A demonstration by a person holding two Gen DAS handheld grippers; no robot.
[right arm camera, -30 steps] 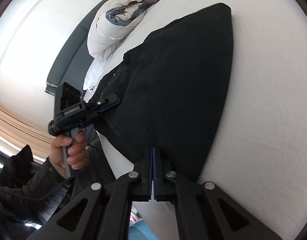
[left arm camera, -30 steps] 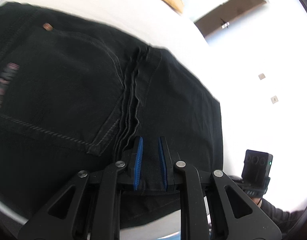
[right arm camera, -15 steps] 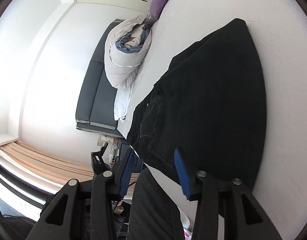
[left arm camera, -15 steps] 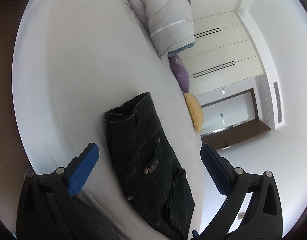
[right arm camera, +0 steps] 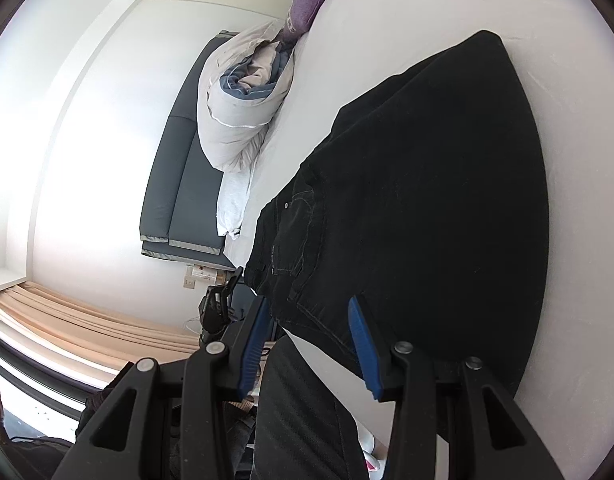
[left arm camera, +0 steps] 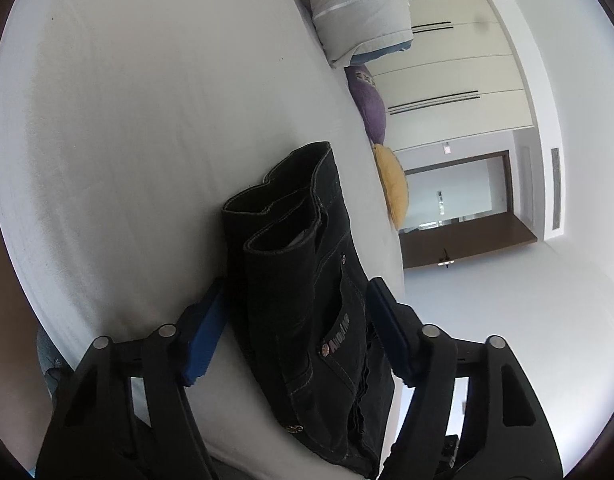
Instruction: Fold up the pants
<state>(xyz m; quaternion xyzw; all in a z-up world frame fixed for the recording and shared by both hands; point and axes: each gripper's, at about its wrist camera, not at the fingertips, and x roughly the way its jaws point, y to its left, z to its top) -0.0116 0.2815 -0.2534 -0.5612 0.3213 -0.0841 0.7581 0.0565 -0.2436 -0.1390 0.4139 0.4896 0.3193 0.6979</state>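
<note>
Nearest the left wrist camera, the left gripper has its jaws spread wide apart, one blue pad on each side of the folded black pants and gripping nothing; whether the pads touch the cloth is hard to tell. The pants lie in a folded stack on the white bed, near its edge, with the leg hems at the far end of the stack and a back pocket with a small label facing up; the near end of the stack is cut off by the gripper body. In the right wrist view the right gripper also has its jaws apart and empty, held at the near edge of the same pants, whose bottom edge is hidden behind the fingers. Farther off, a rolled grey duvet, a purple cushion and a yellow cushion sit along the bed.
</note>
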